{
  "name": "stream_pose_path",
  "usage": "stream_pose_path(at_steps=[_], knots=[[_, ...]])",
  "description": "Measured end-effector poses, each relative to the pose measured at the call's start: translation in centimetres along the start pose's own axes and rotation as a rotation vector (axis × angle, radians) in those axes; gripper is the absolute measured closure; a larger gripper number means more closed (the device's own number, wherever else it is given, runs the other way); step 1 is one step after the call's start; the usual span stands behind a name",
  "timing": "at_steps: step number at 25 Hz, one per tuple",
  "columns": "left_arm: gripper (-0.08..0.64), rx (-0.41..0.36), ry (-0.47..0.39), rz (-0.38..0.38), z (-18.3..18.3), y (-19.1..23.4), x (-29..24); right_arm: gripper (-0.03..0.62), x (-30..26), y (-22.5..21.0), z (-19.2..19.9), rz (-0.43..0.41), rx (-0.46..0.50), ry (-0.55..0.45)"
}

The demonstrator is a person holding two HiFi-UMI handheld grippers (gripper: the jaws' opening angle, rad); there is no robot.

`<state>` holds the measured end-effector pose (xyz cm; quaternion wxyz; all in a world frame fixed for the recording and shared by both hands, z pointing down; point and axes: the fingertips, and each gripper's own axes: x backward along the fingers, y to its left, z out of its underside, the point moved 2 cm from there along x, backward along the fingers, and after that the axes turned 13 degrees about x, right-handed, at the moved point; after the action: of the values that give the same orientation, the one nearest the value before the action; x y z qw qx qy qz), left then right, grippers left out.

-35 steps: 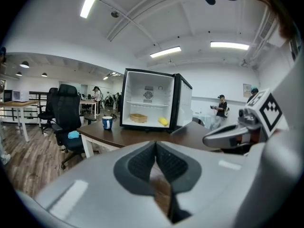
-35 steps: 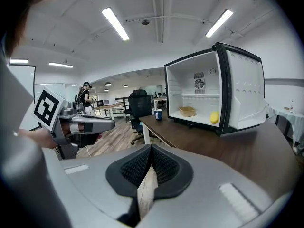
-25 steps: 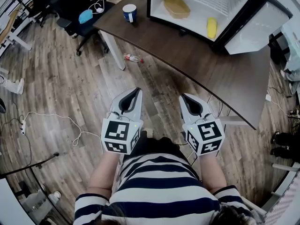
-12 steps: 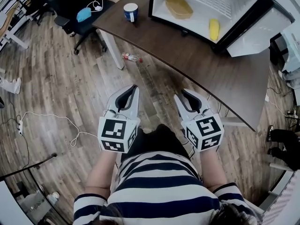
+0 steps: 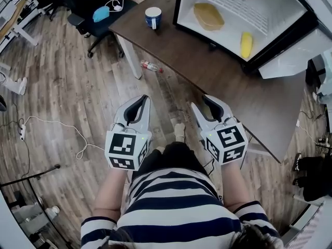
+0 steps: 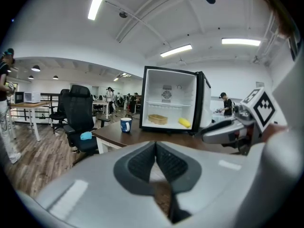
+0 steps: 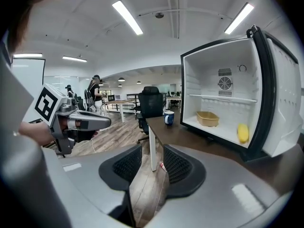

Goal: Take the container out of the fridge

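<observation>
The tan container [image 5: 208,16] sits inside the open mini fridge [image 5: 270,14] on the desk [image 5: 207,66], well apart from you. Your empty right gripper [image 5: 206,104] has just been opening, likely readying a grab; your left gripper [image 5: 141,99] is pinched closed, empty.

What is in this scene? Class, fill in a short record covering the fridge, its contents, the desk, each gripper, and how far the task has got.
fridge: small white fridge with black frame, door open, standing on the dark brown desk
inside: shallow tan container on the fridge floor; yellow oblong item to its right, apart from it
on desk: blue and white mug, outside the fridge, left of it
left gripper: jaws together, empty
right gripper: jaws apart, just been opening, nothing between them
task: container not yet taken out; both grippers well short of the fridge
</observation>
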<state>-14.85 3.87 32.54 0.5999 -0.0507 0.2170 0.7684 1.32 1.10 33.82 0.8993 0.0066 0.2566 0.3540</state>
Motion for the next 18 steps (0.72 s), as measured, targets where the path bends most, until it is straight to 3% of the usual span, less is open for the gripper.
stream_pose_path(at_steps=[11,18], knots=[[0.560,0.040,-0.012,-0.076,-2.0,0.7,-7.5,0.460,-5.7,-9.1,-1.1,-0.026,0.096,-0.012],[0.560,0.015,-0.008,-0.075,-3.6,0.2,-12.4,0.456,-9.2,-14.3,-1.8,-0.026,0.158,-0.014]])
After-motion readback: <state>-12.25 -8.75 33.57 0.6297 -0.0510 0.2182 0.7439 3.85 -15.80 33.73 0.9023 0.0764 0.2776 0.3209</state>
